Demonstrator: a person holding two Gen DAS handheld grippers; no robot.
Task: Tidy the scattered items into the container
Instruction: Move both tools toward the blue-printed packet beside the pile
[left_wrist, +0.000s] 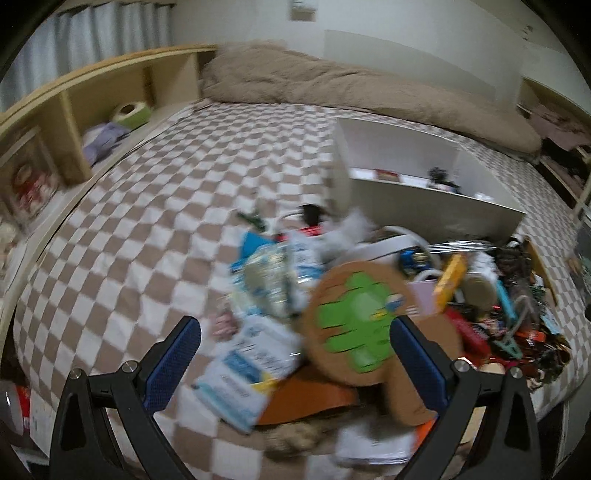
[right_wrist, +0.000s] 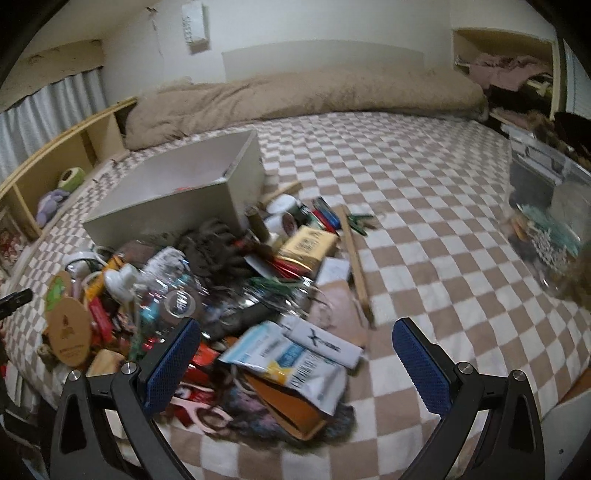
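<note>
White and open at the top, the box (right_wrist: 177, 206) stands on your checkered blanket (right_wrist: 424, 229), and it is the landmark for everything else. Just in front of the box, on the side nearer to you, lies the heap of scattered items (right_wrist: 229, 291); its far edge comes right up to the box wall, but the pictures are too blurred to say if it touches.

A few small things already lie on the box floor, seen in the left wrist view (left_wrist: 436, 177). In the heap, in front of the box, you can pick out a round cork board with a green shape (left_wrist: 354, 325), a yellow packet (right_wrist: 308, 243) and a white and blue pouch (right_wrist: 295, 365) at the edge nearest to you. A wooden stick (right_wrist: 356, 266) lies to the right of the box, along the heap's side.

Your left gripper (left_wrist: 295, 362) hangs over the near part of the heap, its jaws wide apart and holding nothing. Your right gripper (right_wrist: 295, 362) is also over the near edge of the heap, jaws wide apart and empty.

Behind the box, a beige quilt (right_wrist: 303, 96) lies along the wall.
</note>
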